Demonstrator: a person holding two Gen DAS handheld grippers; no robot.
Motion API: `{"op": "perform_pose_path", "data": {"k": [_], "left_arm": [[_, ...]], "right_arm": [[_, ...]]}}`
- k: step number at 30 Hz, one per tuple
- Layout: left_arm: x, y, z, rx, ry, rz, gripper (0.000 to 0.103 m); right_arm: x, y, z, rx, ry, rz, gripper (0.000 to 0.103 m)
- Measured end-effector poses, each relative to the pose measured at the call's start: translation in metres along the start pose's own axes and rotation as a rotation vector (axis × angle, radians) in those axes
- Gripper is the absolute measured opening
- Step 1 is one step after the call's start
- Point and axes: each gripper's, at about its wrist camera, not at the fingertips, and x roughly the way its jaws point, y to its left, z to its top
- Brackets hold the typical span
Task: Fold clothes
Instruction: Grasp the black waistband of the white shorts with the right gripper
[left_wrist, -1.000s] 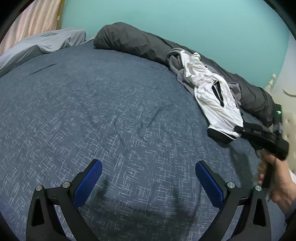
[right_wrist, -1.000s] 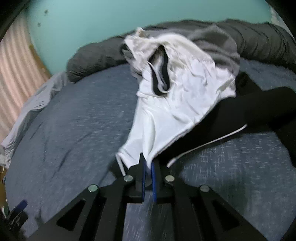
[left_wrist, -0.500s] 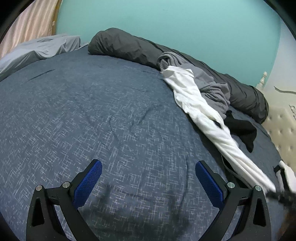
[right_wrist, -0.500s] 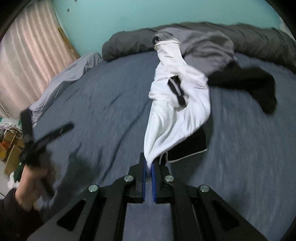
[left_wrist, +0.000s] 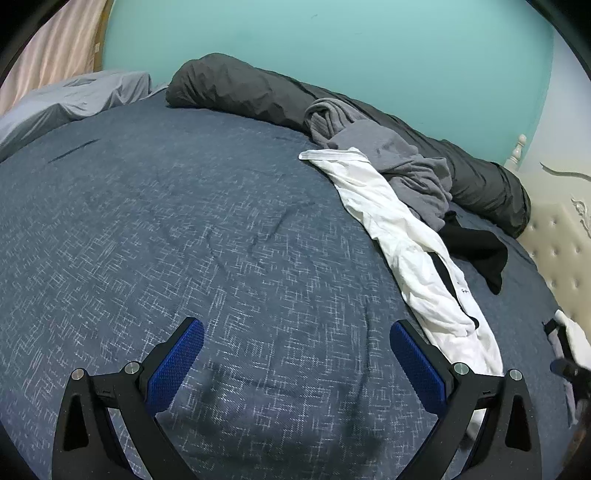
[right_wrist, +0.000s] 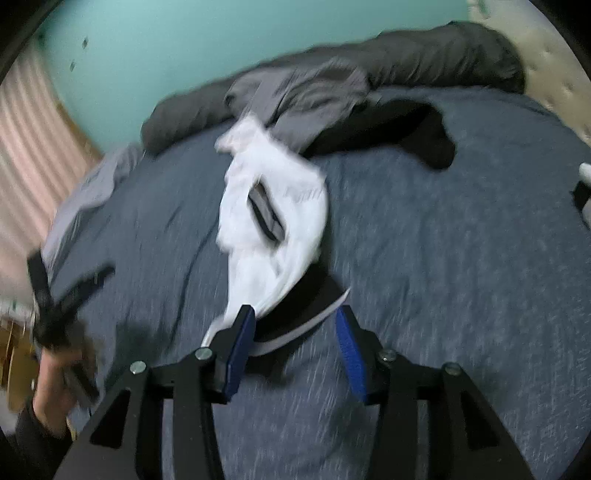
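A white shirt with black trim (left_wrist: 406, 240) lies stretched in a long strip across the right side of the blue bed (left_wrist: 184, 240). It also shows in the right wrist view (right_wrist: 269, 221). My right gripper (right_wrist: 295, 325) is open, its blue pads apart, with the shirt's near end lying between and just past them. My left gripper (left_wrist: 295, 354) is open and empty above bare bedding, left of the shirt. A grey garment (left_wrist: 388, 158) and a black garment (left_wrist: 476, 247) lie at the shirt's far end.
A rolled dark grey duvet (left_wrist: 277, 92) runs along the teal wall. A light grey pillow (left_wrist: 74, 99) sits at the far left. A padded cream headboard (left_wrist: 561, 243) stands at the right. The left gripper and hand show in the right wrist view (right_wrist: 55, 302).
My right gripper pulled the white shirt out of the pile towards me, stretching it long, then opened and let it go. The left gripper stayed open.
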Motion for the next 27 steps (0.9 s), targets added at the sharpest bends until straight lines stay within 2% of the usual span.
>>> {"op": "perform_pose_path", "data": {"k": [5,11,20,24,26,27], "left_arm": [[0.004,0.002,0.002,-0.007,0.006,0.002,0.103],[0.007,0.006,0.001,-0.012,0.014,0.007,0.103],[0.015,0.011,-0.001,-0.019,0.035,0.014,0.103],[0.017,0.012,-0.002,-0.019,0.041,0.015,0.103],[0.018,0.012,-0.002,-0.017,0.044,0.014,0.103],[0.018,0.012,-0.002,-0.016,0.046,0.013,0.103]], "right_arm": [[0.039,0.021,0.017,-0.037,0.013,0.015,0.050],[0.078,0.037,0.025,-0.030,0.029,0.042,0.063],[0.133,0.052,0.046,-0.005,0.051,0.044,0.063],[0.152,0.053,0.053,-0.006,0.073,0.002,0.063],[0.160,0.044,0.049,0.045,0.099,-0.013,0.062],[0.162,0.041,0.046,0.058,0.106,-0.008,0.054]]}}
